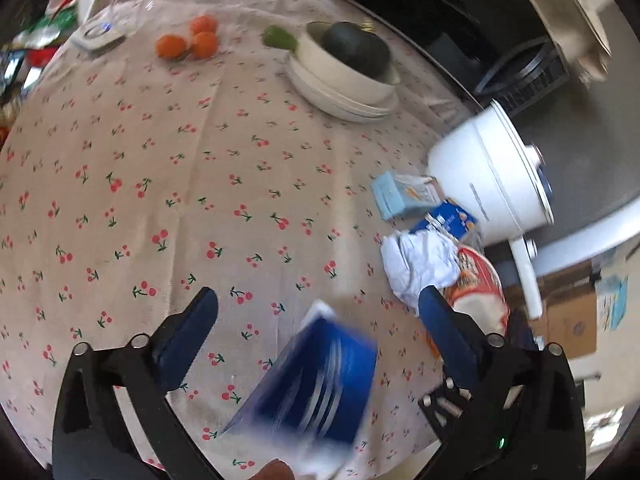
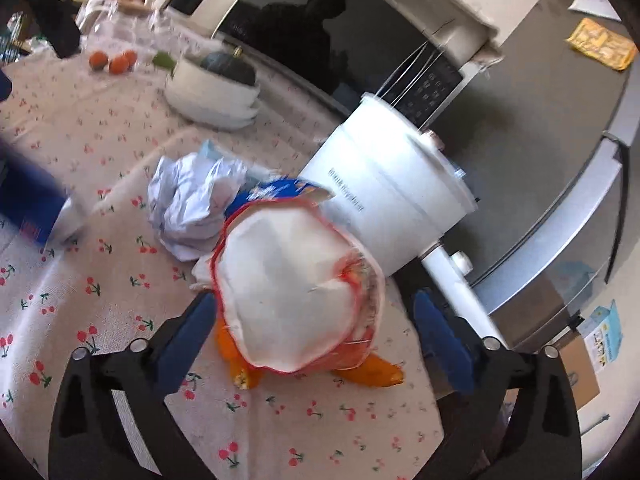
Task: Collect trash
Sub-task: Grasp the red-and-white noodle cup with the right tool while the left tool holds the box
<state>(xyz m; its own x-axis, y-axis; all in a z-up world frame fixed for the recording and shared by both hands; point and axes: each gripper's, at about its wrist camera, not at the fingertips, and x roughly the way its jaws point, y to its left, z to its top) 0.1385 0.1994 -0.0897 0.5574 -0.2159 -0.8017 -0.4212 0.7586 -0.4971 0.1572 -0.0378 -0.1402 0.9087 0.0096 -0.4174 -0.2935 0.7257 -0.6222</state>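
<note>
In the left wrist view my left gripper (image 1: pixel 318 314) stands wide open over the cherry-print tablecloth (image 1: pixel 200 200). A blurred blue carton (image 1: pixel 316 380) sits tilted between its fingers, and neither pad touches it. The same carton shows at the left edge of the right wrist view (image 2: pixel 28 208). My right gripper (image 2: pixel 312 314) is open around a round noodle cup with a white lid and red rim (image 2: pixel 288 288). There is a gap on its right side. Orange wrapper pieces (image 2: pixel 376 372) lie under the cup. Crumpled white paper (image 2: pixel 192 208) and a blue snack wrapper (image 2: pixel 276 192) lie just behind it.
A white electric pot (image 2: pixel 392 208) with a handle stands close behind the cup, near the table's right edge. Stacked white bowls holding a dark green squash (image 1: pixel 344 76), three oranges (image 1: pixel 188 42) and a green fruit (image 1: pixel 280 38) sit farther back. A pale blue carton (image 1: pixel 400 196) lies by the pot.
</note>
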